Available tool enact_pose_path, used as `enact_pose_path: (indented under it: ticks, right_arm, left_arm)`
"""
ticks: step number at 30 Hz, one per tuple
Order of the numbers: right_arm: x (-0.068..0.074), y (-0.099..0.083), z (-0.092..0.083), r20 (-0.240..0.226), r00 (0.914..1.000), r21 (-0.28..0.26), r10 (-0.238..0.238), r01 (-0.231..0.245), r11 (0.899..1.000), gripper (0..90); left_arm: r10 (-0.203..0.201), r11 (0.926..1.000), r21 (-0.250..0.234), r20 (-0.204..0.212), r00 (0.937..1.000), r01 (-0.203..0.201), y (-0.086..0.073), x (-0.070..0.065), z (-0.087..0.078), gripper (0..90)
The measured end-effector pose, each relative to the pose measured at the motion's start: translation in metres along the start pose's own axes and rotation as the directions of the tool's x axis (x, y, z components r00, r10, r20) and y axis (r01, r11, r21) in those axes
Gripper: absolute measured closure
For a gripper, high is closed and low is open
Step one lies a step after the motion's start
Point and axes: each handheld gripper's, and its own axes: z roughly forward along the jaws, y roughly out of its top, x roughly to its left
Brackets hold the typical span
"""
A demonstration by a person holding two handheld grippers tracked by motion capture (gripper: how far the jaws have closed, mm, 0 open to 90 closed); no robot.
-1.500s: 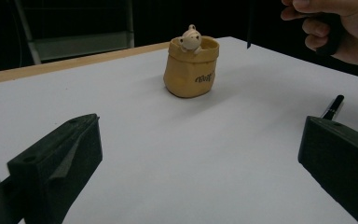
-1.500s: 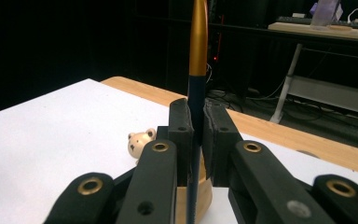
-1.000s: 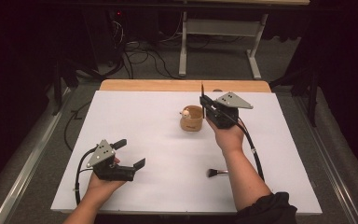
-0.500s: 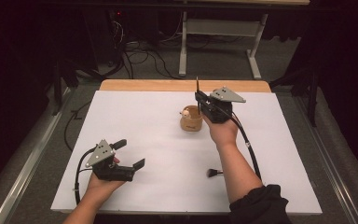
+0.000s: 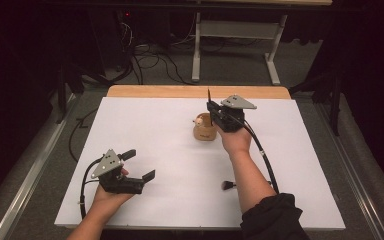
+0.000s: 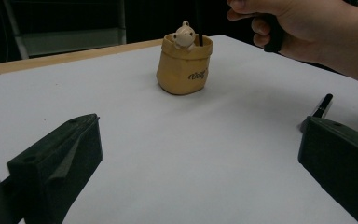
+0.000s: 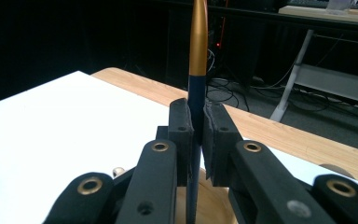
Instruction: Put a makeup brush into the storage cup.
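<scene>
A: Tool in the right hand is clamped on a slim brush, its pads pressing the dark shaft while the gold end stands upright above them; the step in hand looks like lowering that brush into the pot.

B: And the left tool?

A: Jaws wide apart, nothing between them, resting low on the white surface, well apart from the right one.

B: Where does the pot sit?

A: The tan pot, with a small animal figure at its rim, lies just below and beside the right tool; the brush's lower end seems already inside its mouth; next the jaws should part, gently, so the pot stays upright.

B: Anything smaller?

A: A second small brush lies back beside the right forearm.
</scene>
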Motion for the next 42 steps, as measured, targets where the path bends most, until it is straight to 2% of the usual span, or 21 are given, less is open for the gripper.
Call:
enact_pose_path:
  ticks: [15, 27, 30, 33, 35, 37, 39, 42]
  right_arm:
    - [-0.004, -0.015, 0.017, -0.003, 0.9988, 0.049, 0.05, -0.049, 0.998, 84.9]
    - [-0.009, -0.019, 0.02, -0.01, 0.9981, 0.09, 0.061, -0.06, 0.994, 83.6]
    - [-0.009, -0.017, 0.017, -0.009, 0.9975, 0.08, 0.069, -0.068, 0.994, 72.5]
    - [-0.009, -0.013, 0.011, -0.027, 0.9968, 0.08, 0.075, -0.072, 0.994, 71.2]
    - [-0.008, -0.011, 0.005, -0.029, 0.9981, 0.083, 0.055, -0.053, 0.995, 69.4]
    - [-0.008, -0.011, -0.003, -0.033, 0.9979, 0.081, 0.056, -0.053, 0.995, 68.6]
    - [-0.01, -0.013, -0.013, -0.036, 0.9976, 0.063, 0.059, -0.057, 0.996, 67.6]
    - [-0.013, -0.019, -0.027, -0.037, 0.9973, 0.066, 0.064, -0.062, 0.996, 64.9]
  left_arm:
    - [0.0, 1.0, -0.005, 0.004, 1.0, 0.0, 0.0, 0.001, -0.001, 0.2]
    - [-0.001, 1.0, -0.003, 0.005, 1.0, 0.001, 0.0, 0.001, -0.001, 0.2]
    - [-0.001, 1.0, -0.006, 0.002, 1.0, 0.001, 0.0, 0.002, -0.001, 0.2]
    - [-0.001, 1.0, -0.003, -0.002, 1.0, 0.001, 0.0, 0.002, -0.001, 0.2]
    - [0.003, 1.0, 0.002, -0.004, 1.0, -0.003, 0.0, 0.002, -0.001, 0.2]
    - [0.006, 1.0, 0.006, -0.006, 1.0, -0.006, -0.001, 0.002, 0.0, 0.2]
    - [0.003, 1.0, 0.006, -0.007, 1.0, -0.003, -0.001, 0.002, 0.001, 0.2]
    - [0.0, 1.0, 0.006, -0.01, 0.9999, 0.0, -0.001, 0.002, 0.001, 0.2]
